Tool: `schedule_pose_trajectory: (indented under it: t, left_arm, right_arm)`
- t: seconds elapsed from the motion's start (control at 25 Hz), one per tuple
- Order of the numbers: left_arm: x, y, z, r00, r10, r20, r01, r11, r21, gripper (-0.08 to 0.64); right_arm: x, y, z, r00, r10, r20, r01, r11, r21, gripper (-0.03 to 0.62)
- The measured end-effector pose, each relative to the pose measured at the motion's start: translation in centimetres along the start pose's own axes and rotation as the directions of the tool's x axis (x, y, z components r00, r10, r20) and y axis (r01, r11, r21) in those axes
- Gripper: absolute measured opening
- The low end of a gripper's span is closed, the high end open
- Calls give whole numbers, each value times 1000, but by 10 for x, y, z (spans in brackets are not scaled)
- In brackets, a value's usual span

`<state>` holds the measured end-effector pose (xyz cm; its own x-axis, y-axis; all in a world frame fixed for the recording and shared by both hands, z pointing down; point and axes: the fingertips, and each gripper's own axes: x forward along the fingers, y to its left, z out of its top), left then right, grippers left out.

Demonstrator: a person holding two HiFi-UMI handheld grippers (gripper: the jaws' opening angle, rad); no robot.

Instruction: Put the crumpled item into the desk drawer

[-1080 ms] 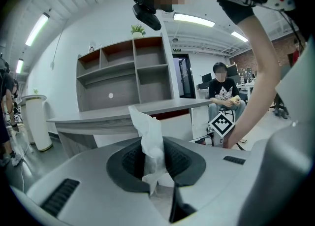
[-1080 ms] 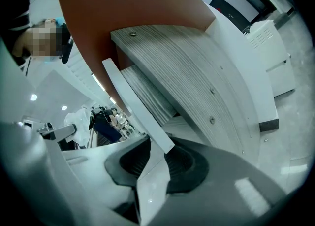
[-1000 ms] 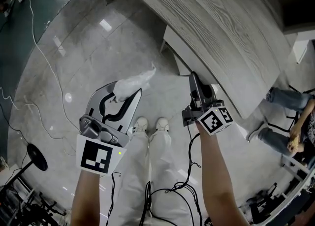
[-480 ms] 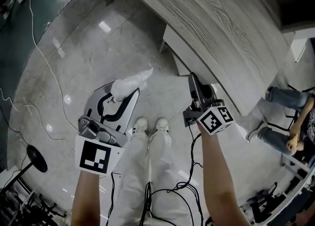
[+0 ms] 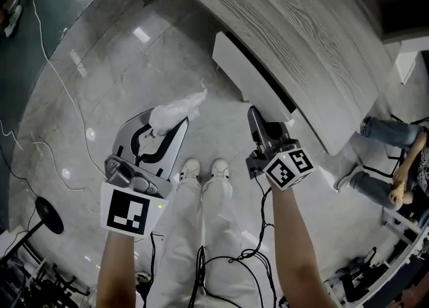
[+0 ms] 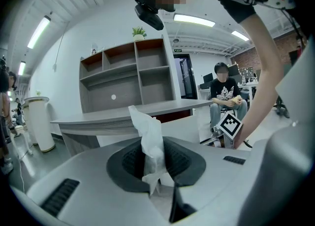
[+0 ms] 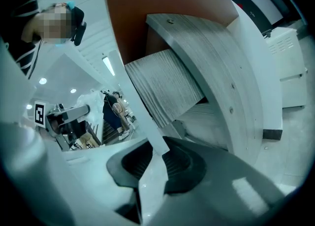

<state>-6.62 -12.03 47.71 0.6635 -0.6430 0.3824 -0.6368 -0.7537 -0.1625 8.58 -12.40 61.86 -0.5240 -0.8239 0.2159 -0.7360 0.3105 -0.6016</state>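
Note:
The crumpled item (image 5: pixel 175 110) is a white tissue, and my left gripper (image 5: pixel 167 120) is shut on it over the floor. In the left gripper view the tissue (image 6: pixel 150 141) stands up from between the pads of the left gripper (image 6: pixel 155 163). My right gripper (image 5: pixel 253 113) is at the white front of the drawer (image 5: pixel 251 75), which juts out from under the grey wood-grain desk (image 5: pixel 301 38). In the right gripper view the thin white edge of the drawer front (image 7: pixel 156 144) runs between the pads of the right gripper (image 7: pixel 152 163). These jaws have just been closing on that edge.
A seated person (image 5: pixel 389 166) is at the right, beyond the desk's end. Cables (image 5: pixel 60 78) trail over the glossy floor at the left, near a black round base (image 5: pixel 48 214). My own shoes (image 5: pixel 204 169) are between the grippers. A shelf unit (image 6: pixel 128 75) stands behind the desk.
The white drawer front has slid out from under the desk, and the right gripper has moved back with it. The left gripper with the tissue has stayed in place.

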Motion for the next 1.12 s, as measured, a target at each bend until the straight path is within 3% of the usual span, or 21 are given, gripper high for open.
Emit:
schedule_pose_trajectory:
  t: [0.36,0.84,1.12]
  left_arm:
    - [-7,2,2,1000,11,4,-11,1000,-7,63]
    - [-13,-2,10,1000,8,9,-8,1000,3,63]
    - [-21,1,17,1000,17,13,-17,1000,15,63]
  right_arm:
    - [-7,7,-11,999,-18,-42,17,999,-36,69]
    - [-6,-4,-19,985,-164,-49,161,985,-61,97]
    - [-32,-8,-17,972,-232,-46,229,971,-75,100]
